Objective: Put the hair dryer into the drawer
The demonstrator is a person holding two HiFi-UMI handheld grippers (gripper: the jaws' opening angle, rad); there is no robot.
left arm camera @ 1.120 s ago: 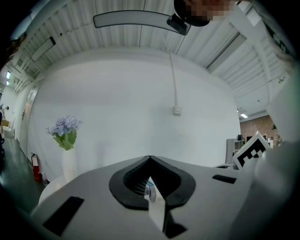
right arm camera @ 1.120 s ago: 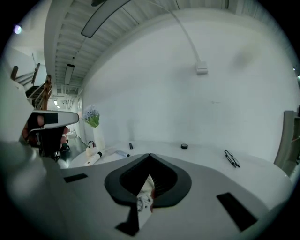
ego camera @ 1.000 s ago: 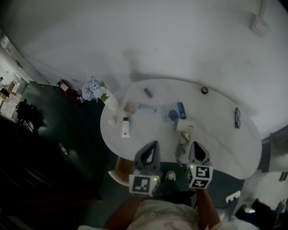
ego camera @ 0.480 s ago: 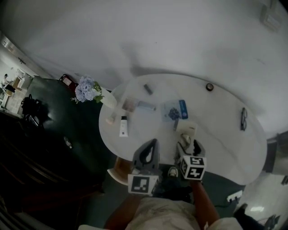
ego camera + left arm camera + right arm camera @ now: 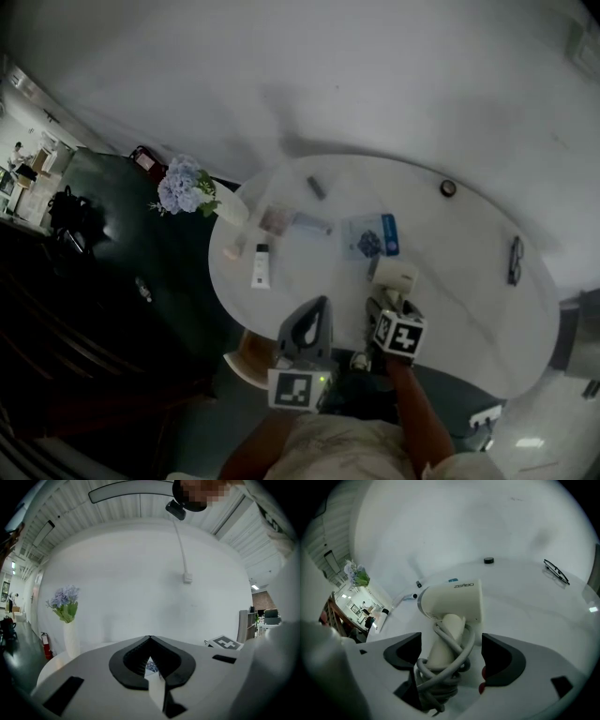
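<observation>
**Lining up on the hair dryer**

Head view: the hair dryer (image 5: 394,274) lay at the table's (image 5: 459,272) near edge.

Left gripper view: the left gripper (image 5: 150,639) was shut tight and empty, off the table's near edge.

Right gripper view: the right gripper's (image 5: 451,651) jaws had just been opening wide. The handle (image 5: 445,637) sat between them, untouched. Best to squeeze the handle and cord (image 5: 440,677) together.

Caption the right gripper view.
Right gripper, jaws just opened, straddles the cord-wrapped handle of the hair dryer on the table.
</observation>
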